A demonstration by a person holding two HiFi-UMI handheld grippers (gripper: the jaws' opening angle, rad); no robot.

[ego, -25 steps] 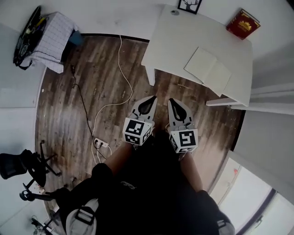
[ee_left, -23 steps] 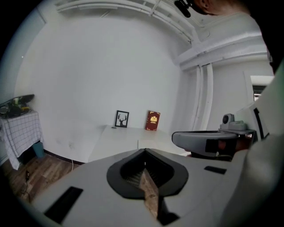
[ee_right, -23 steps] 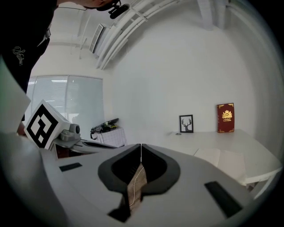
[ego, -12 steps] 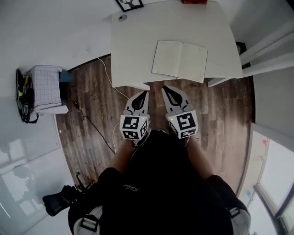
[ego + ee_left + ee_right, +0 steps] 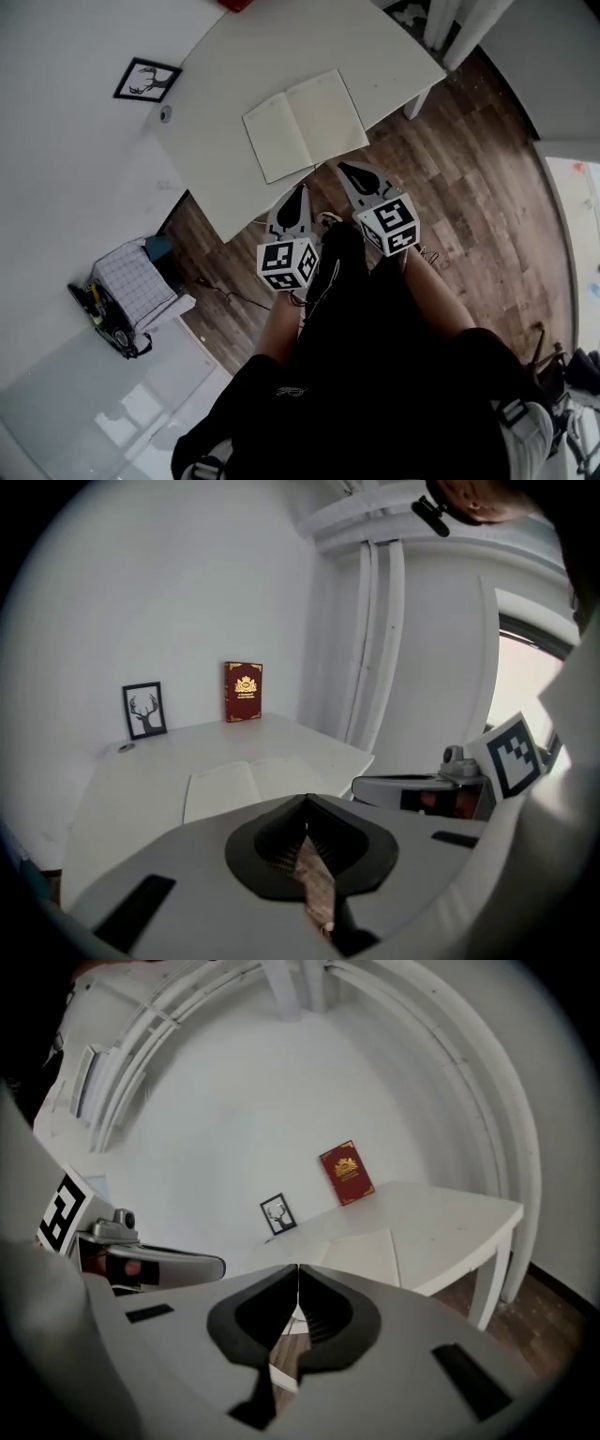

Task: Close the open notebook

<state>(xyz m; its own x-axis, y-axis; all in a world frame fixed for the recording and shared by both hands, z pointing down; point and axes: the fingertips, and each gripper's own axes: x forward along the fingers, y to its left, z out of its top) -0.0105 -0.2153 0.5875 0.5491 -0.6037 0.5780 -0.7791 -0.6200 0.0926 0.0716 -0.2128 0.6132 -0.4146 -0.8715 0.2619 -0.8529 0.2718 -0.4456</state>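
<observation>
The notebook lies open on the tabletop just ahead of the left gripper and right gripper, both closed on nothing; looks light and floppy, so I'd hook an outer cover edge.

White table, cream pages, dark wood floor

Left gripper and right gripper: grey, with black-and-white marker cubes. Ahead of them: cream notebook, white table, red book with gold emblem, black-framed stag picture. Beneath them: brown plank floor.
</observation>
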